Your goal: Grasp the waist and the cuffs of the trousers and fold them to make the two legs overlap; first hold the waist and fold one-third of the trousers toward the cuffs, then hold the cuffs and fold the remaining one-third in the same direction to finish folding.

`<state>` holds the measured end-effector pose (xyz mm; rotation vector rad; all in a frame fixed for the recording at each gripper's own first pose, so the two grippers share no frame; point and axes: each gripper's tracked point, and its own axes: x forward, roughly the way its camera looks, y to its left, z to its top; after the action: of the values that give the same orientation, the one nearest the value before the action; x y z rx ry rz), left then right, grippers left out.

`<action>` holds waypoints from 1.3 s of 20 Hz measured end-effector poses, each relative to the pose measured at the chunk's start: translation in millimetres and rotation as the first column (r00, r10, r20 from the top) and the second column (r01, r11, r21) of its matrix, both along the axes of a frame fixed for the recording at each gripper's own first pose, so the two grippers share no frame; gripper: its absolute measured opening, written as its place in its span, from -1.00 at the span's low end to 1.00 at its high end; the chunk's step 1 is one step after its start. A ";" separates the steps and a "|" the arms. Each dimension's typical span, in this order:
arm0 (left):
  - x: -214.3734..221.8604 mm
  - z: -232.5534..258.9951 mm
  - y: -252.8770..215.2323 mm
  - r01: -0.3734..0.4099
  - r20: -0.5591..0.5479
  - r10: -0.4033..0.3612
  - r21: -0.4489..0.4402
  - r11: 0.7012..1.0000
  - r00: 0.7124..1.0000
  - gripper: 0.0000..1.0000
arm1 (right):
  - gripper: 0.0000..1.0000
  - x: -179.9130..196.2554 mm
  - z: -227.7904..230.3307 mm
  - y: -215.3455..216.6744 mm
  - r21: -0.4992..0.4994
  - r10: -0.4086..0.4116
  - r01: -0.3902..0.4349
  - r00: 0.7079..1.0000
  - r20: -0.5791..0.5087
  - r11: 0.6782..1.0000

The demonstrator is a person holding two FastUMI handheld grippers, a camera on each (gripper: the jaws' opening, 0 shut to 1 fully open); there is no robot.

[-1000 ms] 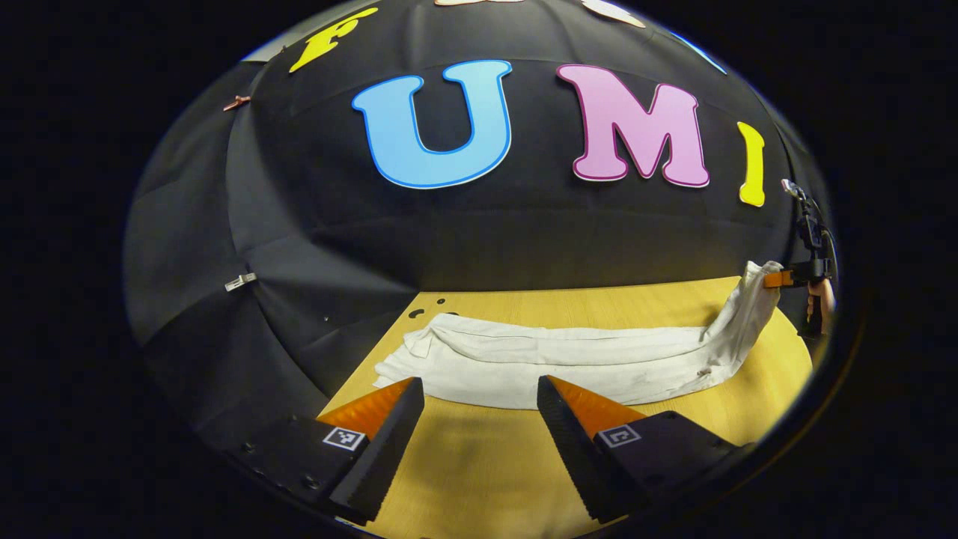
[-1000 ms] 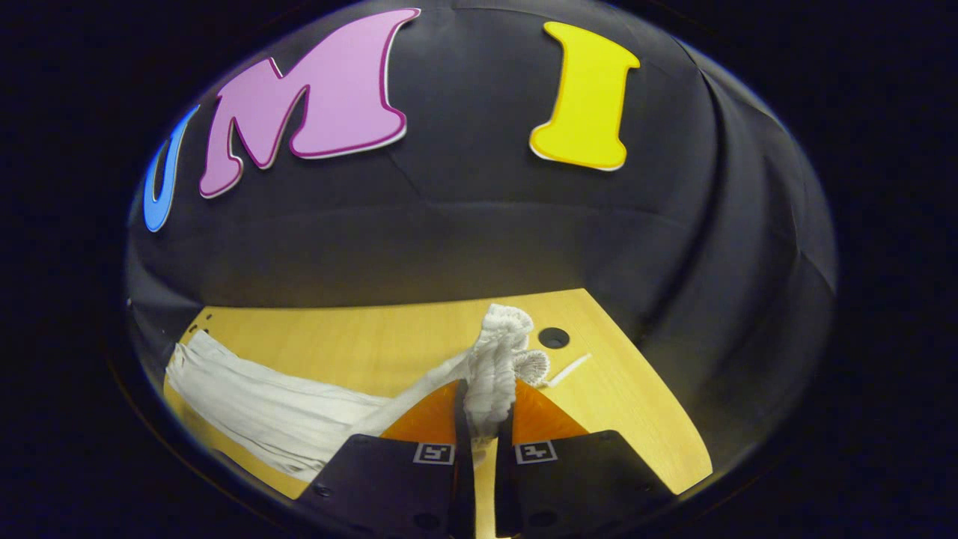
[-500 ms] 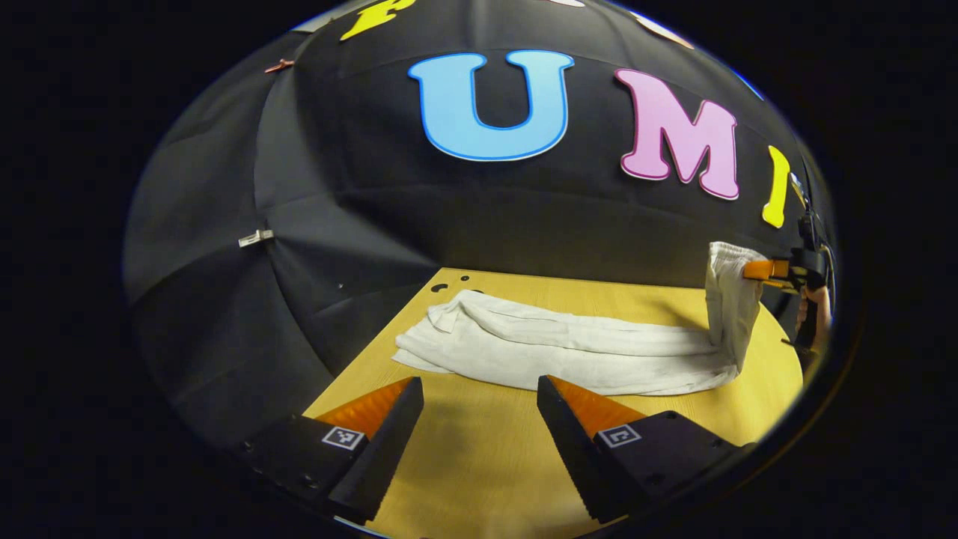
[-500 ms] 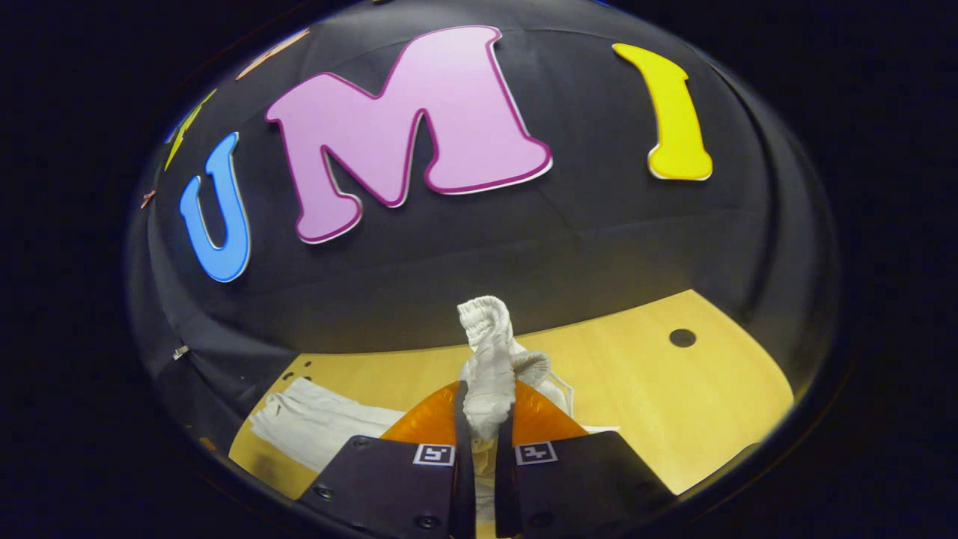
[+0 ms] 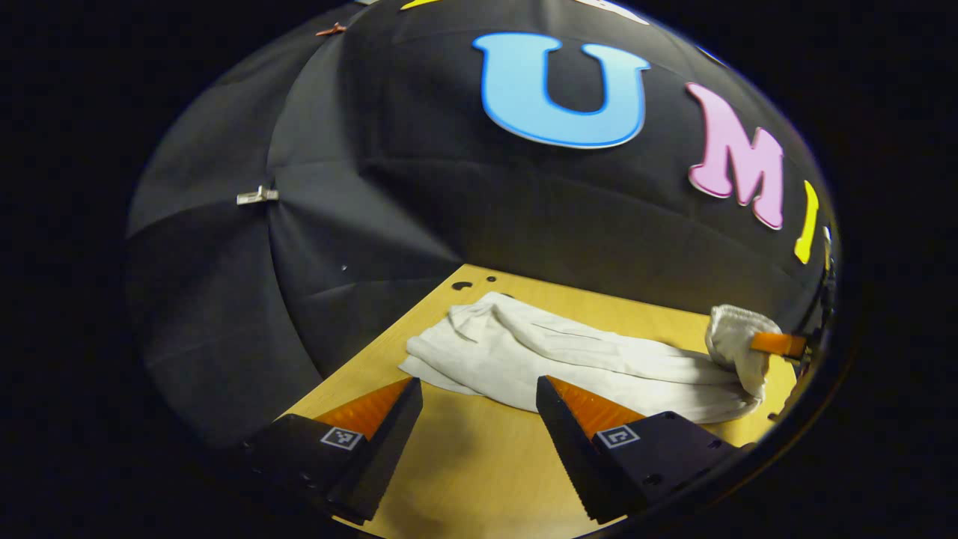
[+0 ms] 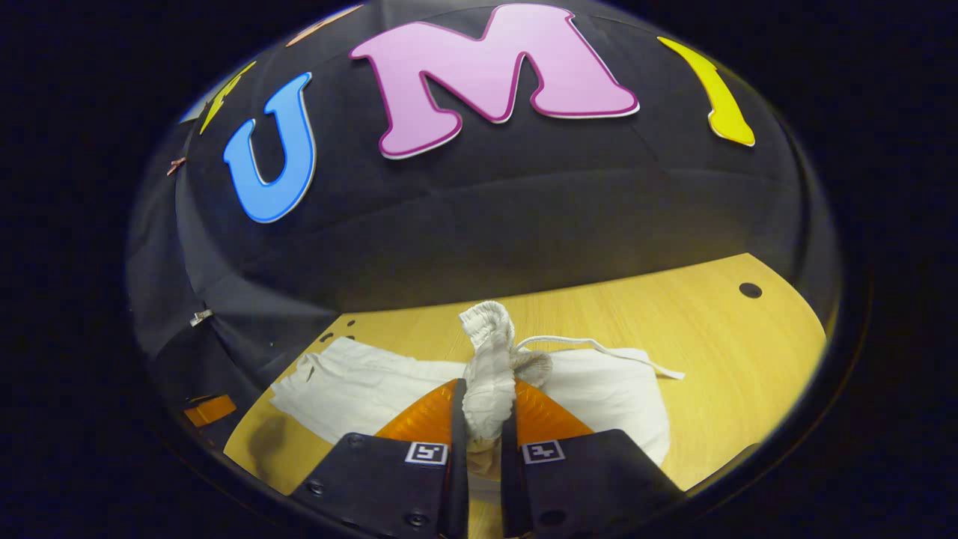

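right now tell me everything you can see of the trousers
The trousers are white, of soft wrinkled cloth, lying long and folded lengthwise on the wooden table. The gathered elastic waist is bunched and lifted, pinched in the right gripper. A white drawstring trails from it over the cloth. The cuff end lies flat near the table's far corner.
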<state>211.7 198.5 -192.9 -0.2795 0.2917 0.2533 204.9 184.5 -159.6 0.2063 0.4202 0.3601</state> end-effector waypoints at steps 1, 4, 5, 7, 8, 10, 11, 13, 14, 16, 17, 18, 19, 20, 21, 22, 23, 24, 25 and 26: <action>8.1 -10.1 12.4 -0.033 -0.022 0.033 -0.026 0.999 0.999 0.95 | -0.46 -8.7 -6.3 10.6 0.002 0.021 -0.021 1.000 -0.010 1.000; 37.9 -29.4 47.4 -0.107 -0.066 0.100 -0.118 0.987 0.993 0.92 | -0.39 -31.7 -21.8 26.5 -0.027 0.070 -0.071 0.997 -0.029 0.997; 48.8 -34.2 56.2 -0.117 -0.071 0.107 -0.144 0.983 0.992 0.93 | -0.32 -40.8 -25.3 31.2 -0.022 0.095 -0.096 0.994 -0.051 0.995; 70.4 -41.0 75.4 -0.130 -0.086 0.117 -0.153 0.980 0.989 0.92 | 0.08 -57.8 -27.8 34.9 -0.022 0.128 -0.130 0.988 -0.086 0.991; 79.1 -44.6 85.4 -0.143 -0.107 0.129 -0.133 0.981 0.986 0.92 | -0.26 -63.9 -25.8 33.0 -0.041 0.129 -0.132 0.989 -0.078 0.990; 92.5 -55.6 100.5 -0.171 -0.155 0.156 -0.088 0.981 0.976 0.92 | -0.07 -83.0 -14.7 23.9 -0.074 0.134 -0.137 0.990 -0.045 0.988; 103.5 -60.8 100.8 -0.166 -0.169 0.148 -0.097 0.981 0.974 0.92 | 0.04 -95.7 -10.6 20.9 -0.076 0.143 -0.146 0.989 -0.040 0.986; 117.3 -72.5 97.5 -0.162 -0.206 0.135 -0.122 0.979 0.969 0.92 | 0.63 -125.1 -9.4 9.1 -0.105 0.174 -0.178 0.984 -0.042 0.978; 121.7 -76.6 97.8 -0.163 -0.219 0.134 -0.118 0.980 0.966 0.92 | 1.00 -142.6 -11.8 -3.5 -0.144 0.188 -0.193 0.981 -0.050 0.971; 131.6 -85.0 94.9 -0.151 -0.239 0.126 -0.088 0.985 0.963 0.92 | 0.97 -167.1 -17.6 -29.0 -0.217 0.187 -0.198 0.980 -0.070 0.956; 133.2 -85.2 94.5 -0.142 -0.247 0.125 -0.052 0.989 0.961 0.94 | 0.98 -178.7 -17.1 -40.8 -0.220 0.181 -0.196 0.979 -0.090 0.956; 134.6 -87.4 93.2 -0.131 -0.263 0.120 -0.024 0.991 0.957 0.86 | 0.97 -185.4 -19.0 -47.0 -0.213 0.163 -0.184 0.980 -0.113 0.960; 133.7 -90.3 89.0 -0.117 -0.288 0.114 0.005 0.993 0.951 0.94 | 0.97 -198.8 -18.3 -52.7 -0.200 0.151 -0.177 0.979 -0.139 0.964; 135.2 -86.8 85.6 -0.097 -0.290 0.097 0.017 0.995 0.952 0.95 | 0.97 -206.0 -19.1 -57.1 -0.193 0.137 -0.167 0.978 -0.159 0.967; 137.6 -87.1 78.6 -0.073 -0.297 0.074 0.015 0.997 0.952 0.94 | 0.97 -211.3 -19.3 -59.6 -0.187 0.122 -0.154 0.977 -0.172 0.970; 137.5 -84.4 77.2 -0.053 -0.308 0.061 0.033 0.998 0.950 0.81 | 0.97 -216.0 -19.0 -60.8 -0.180 0.109 -0.142 0.977 -0.182 0.973; 140.7 -86.6 72.9 -0.026 -0.315 0.038 0.044 0.999 0.948 0.67 | 0.97 -218.9 -17.3 -63.8 -0.183 0.087 -0.121 0.980 -0.181 0.976; 143.9 -87.3 71.0 -0.015 -0.322 0.032 0.057 0.998 0.946 0.34 | 0.97 -217.7 -11.1 -69.1 -0.195 0.053 -0.083 0.987 -0.153 0.977; 143.8 -88.0 70.2 -0.015 -0.330 0.037 0.070 0.997 0.943 0.27 | 0.98 -216.0 -4.0 -69.9 -0.196 0.035 -0.059 0.992 -0.121 0.979; 143.9 -88.7 67.2 0.003 -0.341 0.024 0.076 0.997 0.940 0.19 | 0.98 -217.4 -0.3 -69.5 -0.195 0.029 -0.049 0.994 -0.102 0.980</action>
<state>355.7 265.6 -281.6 -0.1603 0.6240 0.3233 -12.6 115.0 -159.9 0.0219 0.5546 0.3454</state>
